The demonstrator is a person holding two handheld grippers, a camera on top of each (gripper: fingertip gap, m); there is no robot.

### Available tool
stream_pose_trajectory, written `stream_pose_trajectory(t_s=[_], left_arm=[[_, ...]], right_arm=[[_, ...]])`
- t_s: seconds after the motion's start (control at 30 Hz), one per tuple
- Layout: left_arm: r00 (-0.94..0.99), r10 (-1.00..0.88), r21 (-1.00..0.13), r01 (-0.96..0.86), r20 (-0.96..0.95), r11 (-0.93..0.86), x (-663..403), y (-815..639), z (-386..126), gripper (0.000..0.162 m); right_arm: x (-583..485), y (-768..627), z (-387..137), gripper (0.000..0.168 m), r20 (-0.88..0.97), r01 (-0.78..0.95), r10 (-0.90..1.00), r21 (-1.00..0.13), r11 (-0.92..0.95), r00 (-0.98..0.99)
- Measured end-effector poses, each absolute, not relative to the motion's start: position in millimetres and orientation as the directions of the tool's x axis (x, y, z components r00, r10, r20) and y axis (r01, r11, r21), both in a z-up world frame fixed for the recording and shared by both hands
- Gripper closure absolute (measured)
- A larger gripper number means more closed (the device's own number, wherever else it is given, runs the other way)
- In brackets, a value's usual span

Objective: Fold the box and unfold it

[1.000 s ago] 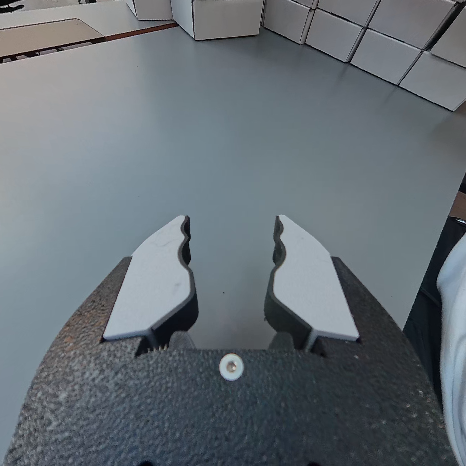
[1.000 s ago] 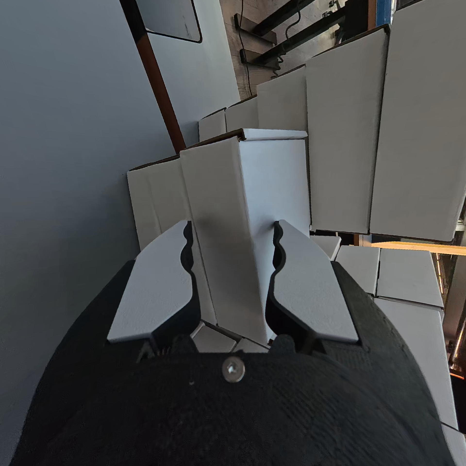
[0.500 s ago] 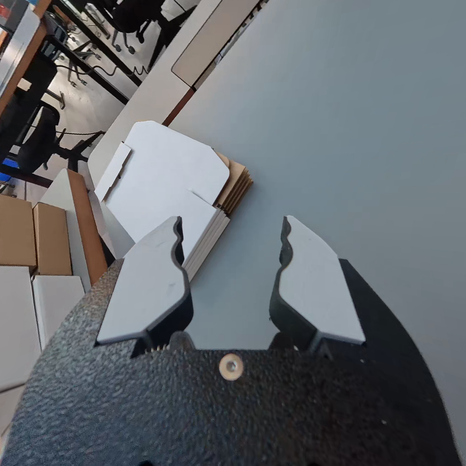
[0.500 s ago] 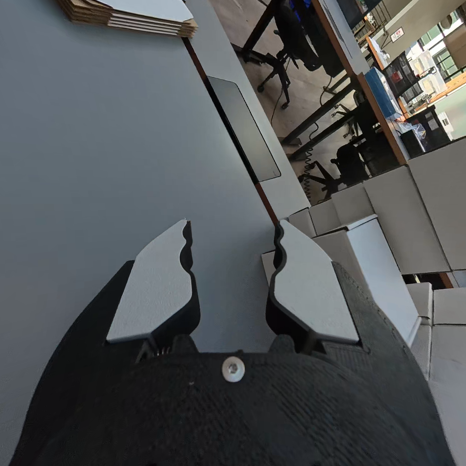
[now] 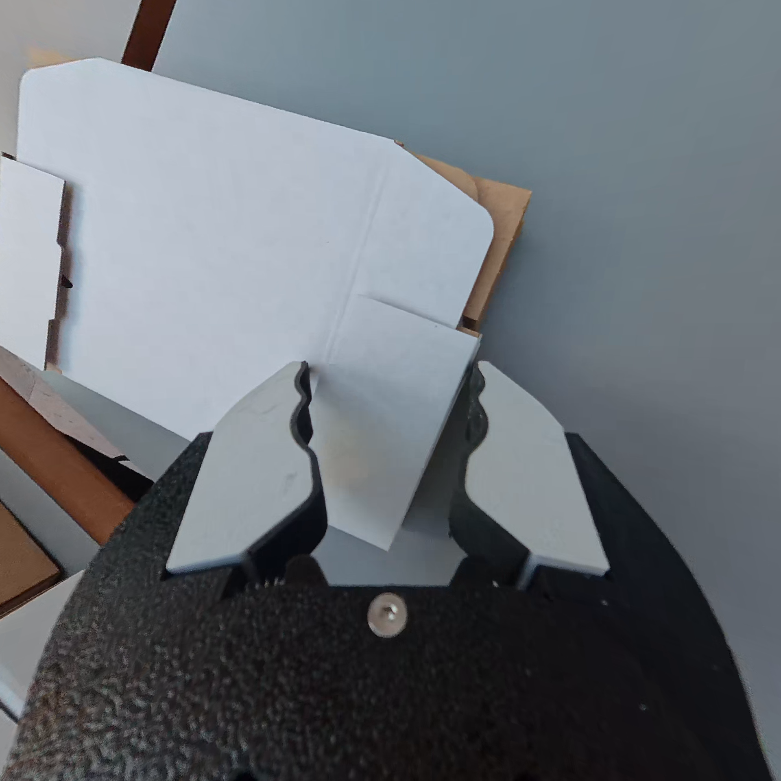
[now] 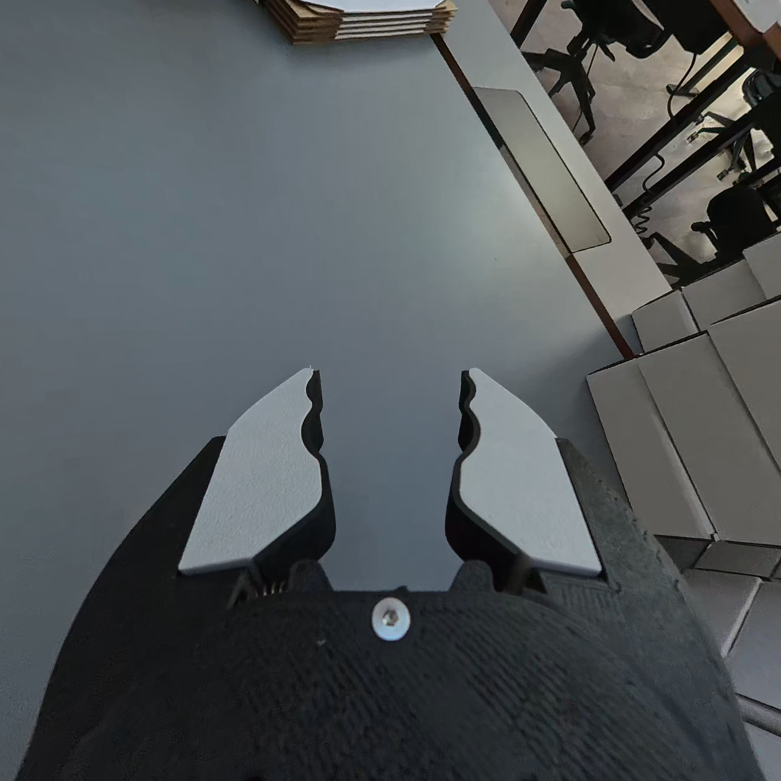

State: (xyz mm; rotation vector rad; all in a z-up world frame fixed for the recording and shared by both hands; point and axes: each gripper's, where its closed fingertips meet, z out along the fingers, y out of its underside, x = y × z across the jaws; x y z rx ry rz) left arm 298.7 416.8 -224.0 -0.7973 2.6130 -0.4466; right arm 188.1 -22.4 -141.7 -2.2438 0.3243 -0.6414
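A stack of flat white box blanks with brown undersides lies on the grey table, near its edge. My left gripper is open right at the stack. A corner flap of the top blank lies between its fingers. I cannot tell if the pads touch it. My right gripper is open and empty above bare table. The stack also shows at the far top of the right wrist view.
Several folded white boxes stand stacked at the right of the right gripper. A table edge with a brown strip runs behind; office chairs stand beyond it. Brown cardboard boxes sit left of the stack.
My left gripper has swung from bare table to the stack of blanks and closed in on its corner flap. My right gripper has turned away from the folded boxes toward the open table.
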Motion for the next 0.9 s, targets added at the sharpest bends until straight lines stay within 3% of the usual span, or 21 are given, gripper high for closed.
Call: stream_pose_trajectory(t_s=[0.17,0.33,0.5,0.53,0.63,0.9], left_arm=[[-0.803,-0.461,-0.258,-0.386,-0.378,0.885,276,421,-224,0.101],[-0.658,-0.314,-0.14,-0.305,-0.684,0.942,273,423,-209,0.102],[-0.466,-0.144,-0.047,-0.214,-0.873,0.976,262,415,-209,0.132],[-0.452,-0.133,-0.038,-0.213,-0.882,0.976,259,415,-213,0.143],[-0.358,-0.123,-0.041,-0.228,-0.925,0.973,256,416,-210,0.151],[-0.048,-0.071,-0.062,-0.17,-0.996,0.984,224,389,-119,0.156]], right_arm=[[184,-30,-152,0.105,0.298,-0.082,-0.449,-0.753,-0.653,0.843],[177,-34,-156,0.106,0.308,-0.084,-0.461,-0.752,-0.654,0.833],[166,-45,-165,0.106,0.291,-0.114,-0.48,-0.749,-0.652,0.828],[164,-46,-166,0.106,0.288,-0.119,-0.483,-0.75,-0.651,0.827],[158,-48,-166,0.106,0.284,-0.124,-0.488,-0.753,-0.647,0.825],[148,-50,-162,0.107,0.287,-0.119,-0.5,-0.765,-0.633,0.817]])
